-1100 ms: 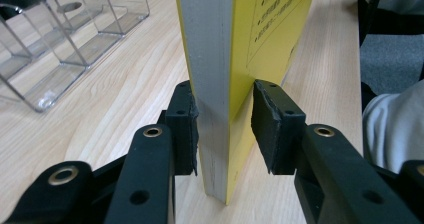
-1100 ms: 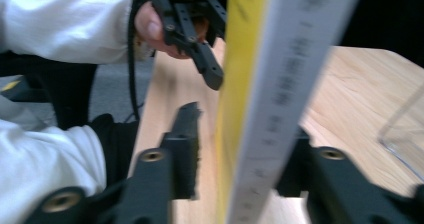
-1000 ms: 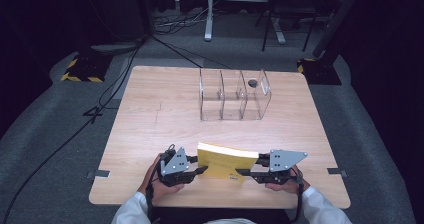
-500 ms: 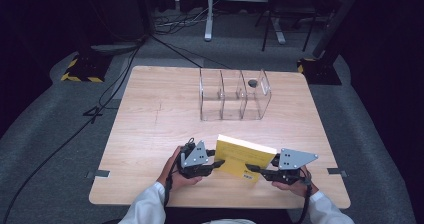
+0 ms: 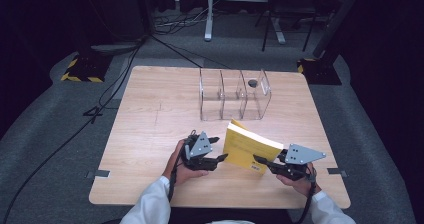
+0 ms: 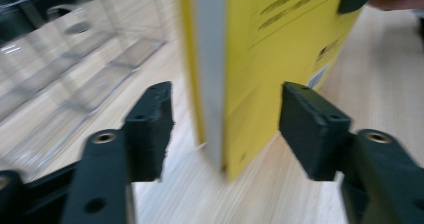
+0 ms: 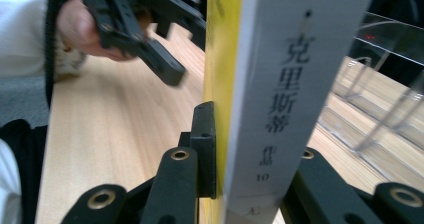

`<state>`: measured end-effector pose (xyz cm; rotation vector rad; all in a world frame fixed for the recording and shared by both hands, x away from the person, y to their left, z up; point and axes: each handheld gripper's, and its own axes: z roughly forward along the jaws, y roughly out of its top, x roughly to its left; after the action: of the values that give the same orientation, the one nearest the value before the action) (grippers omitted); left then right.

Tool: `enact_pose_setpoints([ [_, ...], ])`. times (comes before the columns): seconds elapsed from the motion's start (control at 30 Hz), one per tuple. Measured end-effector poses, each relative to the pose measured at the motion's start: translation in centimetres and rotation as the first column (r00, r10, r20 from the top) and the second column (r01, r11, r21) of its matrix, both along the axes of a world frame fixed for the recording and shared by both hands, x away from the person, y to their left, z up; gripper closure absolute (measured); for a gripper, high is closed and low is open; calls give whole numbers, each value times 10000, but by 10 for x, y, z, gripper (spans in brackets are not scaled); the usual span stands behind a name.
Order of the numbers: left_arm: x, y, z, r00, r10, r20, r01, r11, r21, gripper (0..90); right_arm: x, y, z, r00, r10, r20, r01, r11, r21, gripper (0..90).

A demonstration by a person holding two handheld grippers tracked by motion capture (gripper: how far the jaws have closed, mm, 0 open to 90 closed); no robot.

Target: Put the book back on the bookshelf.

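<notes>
While right gripper (image 5: 261,161) clamps one book (image 5: 250,146), left gripper (image 5: 220,149) gapes

Bright tabletop, dark room, soft close-ups

Overhead light falls evenly on the wooden table (image 5: 150,114) while the floor and background sink into near black (shadows under things are faint). In the left gripper view the yellow book (image 6: 260,59) and clear organizer (image 6: 75,74) smear with motion blur; in the right gripper view the distant hand (image 7: 85,29) is soft, the book's spine sharper.
</notes>
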<state>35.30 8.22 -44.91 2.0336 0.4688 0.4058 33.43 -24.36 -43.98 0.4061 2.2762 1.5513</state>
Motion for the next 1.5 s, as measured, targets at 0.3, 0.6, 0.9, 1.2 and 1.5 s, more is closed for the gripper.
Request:
enact_pose_setpoints([
  [0.3, -21, 57, -11, 9831, 1659, -777, -1552, 9796, 1275, 248, 5, -19, 2, 9895, -1419, 270, 1420, 9899, -2, 760],
  [0.6, -22, 108, -35, 9254, 3267, -1923, -2989, 9408, 1597, 194, 16, -44, 2, 9682, -2486, 286, 2477, 9683, 317, 760],
  [0.9, -22, 128, -46, 8882, 3957, -2334, -3656, 9165, 1624, 172, 20, -58, 5, 9494, -3120, 359, 3094, 9488, 644, 760],
  [1.2, -22, 129, -55, 8758, 4183, -2410, -3711, 9026, 2180, 158, 23, -64, 9, 9354, -3513, 393, 3465, 9332, 949, 760],
  [1.5, -21, 129, -55, 8700, 4301, -2412, -3815, 8970, 2232, 152, 30, -64, 15, 9207, -3872, 489, 3792, 9172, 1221, 760],
])
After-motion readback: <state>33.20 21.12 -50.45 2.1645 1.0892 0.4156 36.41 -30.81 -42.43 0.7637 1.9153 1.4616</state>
